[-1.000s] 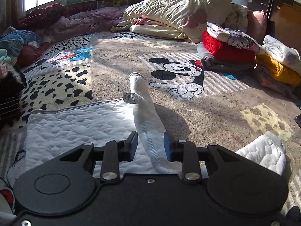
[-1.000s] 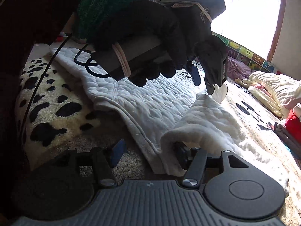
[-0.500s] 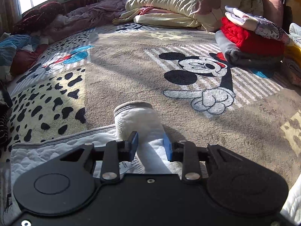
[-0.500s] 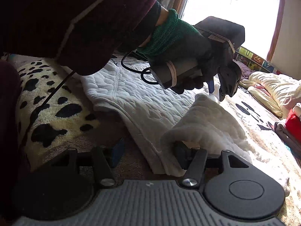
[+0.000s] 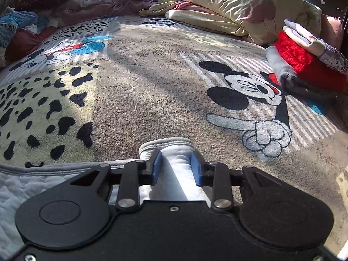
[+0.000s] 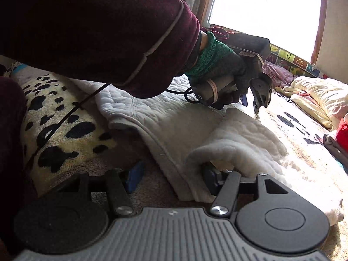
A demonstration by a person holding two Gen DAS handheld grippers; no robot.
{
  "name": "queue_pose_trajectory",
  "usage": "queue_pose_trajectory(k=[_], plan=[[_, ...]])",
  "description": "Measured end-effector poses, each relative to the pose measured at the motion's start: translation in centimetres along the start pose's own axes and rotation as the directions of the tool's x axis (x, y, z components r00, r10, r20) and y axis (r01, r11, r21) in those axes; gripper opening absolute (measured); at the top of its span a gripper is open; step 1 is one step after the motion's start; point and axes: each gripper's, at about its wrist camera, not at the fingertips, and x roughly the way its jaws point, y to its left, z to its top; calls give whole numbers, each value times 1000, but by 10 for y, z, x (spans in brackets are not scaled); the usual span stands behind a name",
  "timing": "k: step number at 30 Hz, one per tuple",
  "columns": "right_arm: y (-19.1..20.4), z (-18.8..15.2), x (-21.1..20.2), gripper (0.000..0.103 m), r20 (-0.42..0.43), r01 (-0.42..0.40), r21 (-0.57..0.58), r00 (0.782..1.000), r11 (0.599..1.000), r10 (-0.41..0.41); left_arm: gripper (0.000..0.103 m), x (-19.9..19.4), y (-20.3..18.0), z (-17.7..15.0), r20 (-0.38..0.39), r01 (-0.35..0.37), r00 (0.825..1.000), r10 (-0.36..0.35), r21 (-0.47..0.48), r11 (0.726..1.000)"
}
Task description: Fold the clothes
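Observation:
A white quilted garment (image 6: 165, 119) lies spread on the bed. Its sleeve (image 5: 176, 167) runs between the fingers of my left gripper (image 5: 175, 167), with the grey cuff (image 5: 167, 144) just past the tips; the jaws stand a sleeve's width apart on either side of it. In the right wrist view my left gripper (image 6: 256, 106) is low over the sleeve's far end. My right gripper (image 6: 171, 174) is open at the garment's near edge, its right finger (image 6: 209, 177) tucked under a folded-over fleecy flap (image 6: 237, 139).
A cartoon-print blanket (image 5: 152, 82) covers the bed. A stack of folded clothes with a red sweater (image 5: 304, 65) sits at the right. A cream duvet (image 5: 228, 2) and loose clothes (image 5: 19, 28) lie along the back. The person's maroon sleeve (image 6: 97, 28) fills the right view's upper left.
My left gripper has moved forward along the sleeve to its cuff and dropped lower. The right gripper has stayed put under the flap.

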Motion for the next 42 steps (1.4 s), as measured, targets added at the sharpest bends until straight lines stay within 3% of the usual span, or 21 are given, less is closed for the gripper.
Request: queue_pose_trajectory(k=[3,7,9,14,16,18,19,23,27,30,32,33,34,37,38,42], plan=[[0,0,1,61,1,-1,0,1000,1000,1,31,1,6,2,-19,15,1000,-16,-45,999],[2,2,2,61,1,6,-7,1000,1000,-6,32,-9,-6,11,-56,-26,998,25,-13,1000],[3,2,2,61,1,12,-13,1000,1000,-12,32,-27,-11,10,-33,-5,999,4,-33,999],[6,2,2,62,6,32,-29,999,999,-32,32,-70,-31,-5,11,-15,1000,14,59,998],[7,2,1,62,8,40,-36,999,999,-39,32,-86,-41,-8,8,12,1000,-13,102,995],[8,2,2,62,10,47,-43,999,998,-47,39,-102,-60,-11,-21,84,996,-81,177,981],[9,2,2,62,11,52,-48,999,998,-51,47,-108,-72,-14,-49,134,991,-126,222,966],[12,4,3,62,10,68,-62,998,996,-67,54,-122,-126,-28,-184,320,945,-270,359,877],[14,4,3,63,10,80,-70,997,994,-79,54,-105,-169,-44,-296,407,906,-301,422,810],[14,3,3,63,14,82,-70,997,994,-81,55,-84,-187,-51,-375,466,869,-321,405,787],[14,3,3,63,15,82,-68,997,994,-81,55,-71,-192,-55,-432,508,835,-339,373,776],[14,3,3,63,15,81,-67,997,994,-80,53,-75,-189,-54,-427,521,830,-358,365,772],[13,3,3,63,15,79,-66,997,995,-78,32,-78,-185,-54,-421,533,825,-377,357,767],[11,3,3,63,15,71,-61,997,996,-71,8,-87,-173,-51,-403,570,806,-433,333,751],[10,3,2,64,14,68,-58,998,996,-68,8,-91,-168,-50,-393,582,800,-453,324,746],[7,4,2,64,8,58,-40,998,997,-58,8,-135,-108,-28,-187,609,793,-580,241,755]])
